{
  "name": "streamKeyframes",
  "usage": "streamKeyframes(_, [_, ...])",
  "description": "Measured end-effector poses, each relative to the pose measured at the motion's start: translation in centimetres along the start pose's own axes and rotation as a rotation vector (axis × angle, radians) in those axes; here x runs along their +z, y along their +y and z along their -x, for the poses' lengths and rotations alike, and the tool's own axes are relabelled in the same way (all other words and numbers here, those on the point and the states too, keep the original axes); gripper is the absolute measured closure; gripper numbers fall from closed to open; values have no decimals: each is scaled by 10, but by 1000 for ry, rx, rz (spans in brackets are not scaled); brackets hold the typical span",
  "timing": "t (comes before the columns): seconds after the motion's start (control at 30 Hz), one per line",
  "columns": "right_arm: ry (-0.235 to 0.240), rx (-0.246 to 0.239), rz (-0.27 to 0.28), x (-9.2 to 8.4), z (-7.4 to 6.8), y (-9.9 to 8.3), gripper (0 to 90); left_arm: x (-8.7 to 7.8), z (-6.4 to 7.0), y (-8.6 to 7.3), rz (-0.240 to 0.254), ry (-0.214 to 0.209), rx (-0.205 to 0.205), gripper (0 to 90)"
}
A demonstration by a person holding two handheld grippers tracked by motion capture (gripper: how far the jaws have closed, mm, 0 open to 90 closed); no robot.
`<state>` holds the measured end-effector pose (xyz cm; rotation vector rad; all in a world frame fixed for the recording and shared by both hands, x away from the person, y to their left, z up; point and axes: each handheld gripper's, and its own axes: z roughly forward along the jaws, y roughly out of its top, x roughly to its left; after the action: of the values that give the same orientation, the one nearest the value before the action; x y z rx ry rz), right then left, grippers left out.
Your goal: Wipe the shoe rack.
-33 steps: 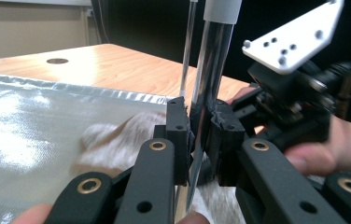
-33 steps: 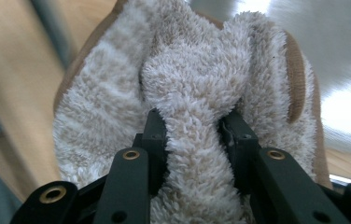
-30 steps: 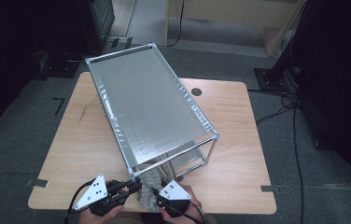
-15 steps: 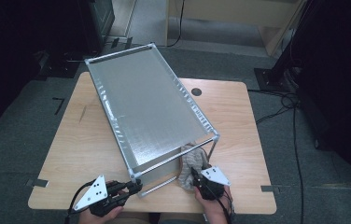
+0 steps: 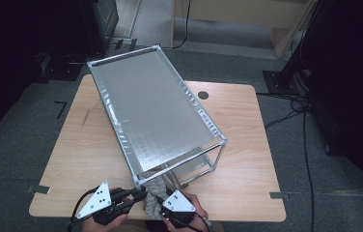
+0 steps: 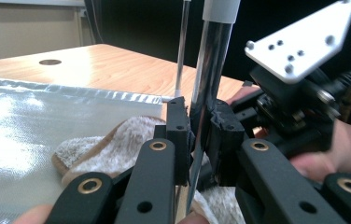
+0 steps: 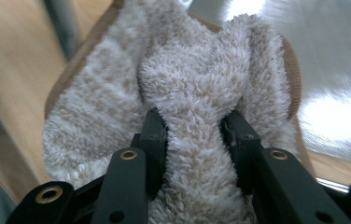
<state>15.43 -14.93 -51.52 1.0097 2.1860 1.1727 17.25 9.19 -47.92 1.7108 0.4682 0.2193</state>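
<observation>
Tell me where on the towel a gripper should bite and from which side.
Grip the towel at its raised middle fold, coming from the table's near edge, as the right gripper does: the fluffy ridge bunches between the jaws, while the flatter brown-edged sides offer less to pinch. The left gripper clamps the rack's corner post.

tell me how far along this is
Done: the left claw is clamped on the rack's front post, and the right claw has pinched a fold of the towel. In hand: the towel sits bunched at the rack's near end. Left, probably: spreading it on the rack.
</observation>
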Motion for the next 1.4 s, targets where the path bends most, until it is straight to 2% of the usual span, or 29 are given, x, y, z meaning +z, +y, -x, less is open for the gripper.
streamKeyframes(0.03, [-11,22,0,-1,6,-1,663,0,0,0,0,0,-1,804])
streamKeyframes(0.13, [-98,93,-8,-5,29,-4,665,0,0,0,1,2,2,804])
streamKeyframes(0.3, [-268,201,-7,-19,74,-12,670,-2,0,0,1,1,2,805])
streamKeyframes(0.4, [-307,260,9,-31,94,-13,680,-4,0,-1,0,5,6,805])
streamKeyframes(0.5, [-307,263,63,-45,102,-8,686,-4,0,-1,0,6,6,805])
streamKeyframes(0.57, [-327,239,109,-55,101,-3,686,-3,0,-1,5,3,1,805])
streamKeyframes(0.77, [-396,203,328,-93,98,12,686,-3,-1,-1,6,-3,-6,803])
streamKeyframes(0.83, [-419,204,366,-101,99,14,685,-3,-1,-1,6,-4,-5,803])
streamKeyframes(0.87, [-416,209,360,-102,101,13,685,-3,-1,-1,6,-4,-6,803])
streamKeyframes(0.93, [-385,248,299,-96,108,8,684,-3,-1,-1,6,-4,-7,802])
streamKeyframes(1.07, [-301,353,60,-66,122,-13,682,-4,-1,-1,4,-3,-5,803])
streamKeyframes(1.13, [-261,424,-27,-54,128,-23,682,-4,-1,-1,2,-4,-5,802])
streamKeyframes(1.2, [-252,455,-31,-52,131,-25,682,-4,-1,-1,4,-6,-6,802])
streamKeyframes(1.27, [-259,446,-6,-57,131,-21,682,-4,-2,-2,4,-10,-7,802])
streamKeyframes(1.33, [-283,417,72,-68,128,-15,682,-4,-3,-1,3,-14,-11,801])
streamKeyframes(1.37, [-314,394,136,-77,124,-11,682,-4,-3,-2,3,-15,-12,800])
streamKeyframes(1.4, [-336,371,168,-82,122,-7,682,-4,-3,-2,3,-15,-12,800])
